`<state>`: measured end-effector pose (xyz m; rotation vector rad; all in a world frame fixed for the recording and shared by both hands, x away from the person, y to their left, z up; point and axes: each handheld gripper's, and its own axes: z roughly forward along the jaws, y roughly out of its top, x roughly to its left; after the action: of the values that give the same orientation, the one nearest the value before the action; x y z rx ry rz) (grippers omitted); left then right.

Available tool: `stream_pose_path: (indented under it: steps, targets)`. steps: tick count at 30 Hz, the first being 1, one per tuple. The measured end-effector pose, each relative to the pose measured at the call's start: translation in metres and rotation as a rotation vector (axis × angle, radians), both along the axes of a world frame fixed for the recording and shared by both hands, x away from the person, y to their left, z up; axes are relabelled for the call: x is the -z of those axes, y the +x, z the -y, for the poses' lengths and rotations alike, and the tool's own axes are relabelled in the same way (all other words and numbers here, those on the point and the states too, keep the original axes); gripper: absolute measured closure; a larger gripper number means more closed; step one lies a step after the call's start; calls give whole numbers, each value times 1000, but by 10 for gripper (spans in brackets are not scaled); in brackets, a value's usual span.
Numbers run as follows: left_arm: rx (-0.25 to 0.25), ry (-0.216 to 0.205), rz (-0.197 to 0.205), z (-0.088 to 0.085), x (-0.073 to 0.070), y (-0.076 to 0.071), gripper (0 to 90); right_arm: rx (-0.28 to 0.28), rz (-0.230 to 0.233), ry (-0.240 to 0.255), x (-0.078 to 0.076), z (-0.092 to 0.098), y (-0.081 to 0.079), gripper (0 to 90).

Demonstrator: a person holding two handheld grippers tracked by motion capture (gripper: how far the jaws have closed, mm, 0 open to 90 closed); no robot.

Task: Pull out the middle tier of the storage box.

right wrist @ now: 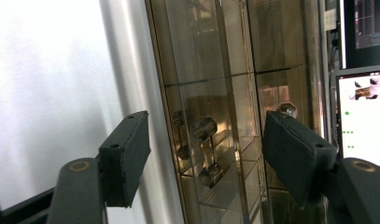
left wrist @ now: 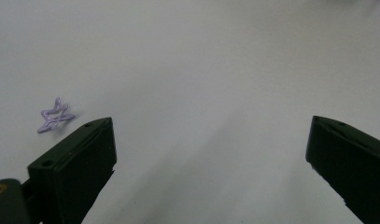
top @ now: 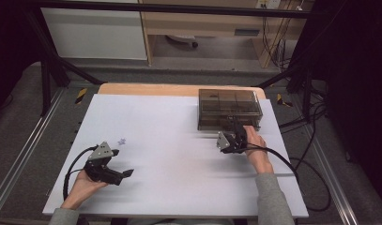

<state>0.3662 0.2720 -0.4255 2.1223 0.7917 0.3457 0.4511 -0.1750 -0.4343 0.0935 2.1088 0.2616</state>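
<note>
A smoky, see-through compartment box stands shut at the far right of the white sheet. My right gripper hovers at its near side, turned on its side. In the right gripper view its jaws stand open, with the box wall just beyond them and nothing pressed between the pads; small metal pieces lie inside. A small purple star-shaped clip lies on the sheet at the left. My left gripper rests just in front of it, open and empty, with the clip off to the left of its jaws.
The sheet covers a wooden table whose far edge shows behind it. Black frame rails and cables run along the right side. A lit monitor sits beyond the box in the right gripper view.
</note>
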Motion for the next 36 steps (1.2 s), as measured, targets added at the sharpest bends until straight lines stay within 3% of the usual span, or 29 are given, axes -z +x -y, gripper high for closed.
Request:
stream_pose_path:
  steps: [4, 10, 18, 36]
  targets:
    - [1, -1, 0, 0, 0, 0, 13, 3, -13, -27, 1, -1, 6, 444]
    - [0, -1, -1, 0, 0, 0, 13, 8, -28, -50, 3, -1, 9, 512]
    - [1, 1, -1, 0, 0, 0, 13, 3, -14, -65, 1, 1, 10, 617]
    - [1, 1, 0, 0, 0, 0, 13, -27, -13, -109, 0, 1, 8, 642]
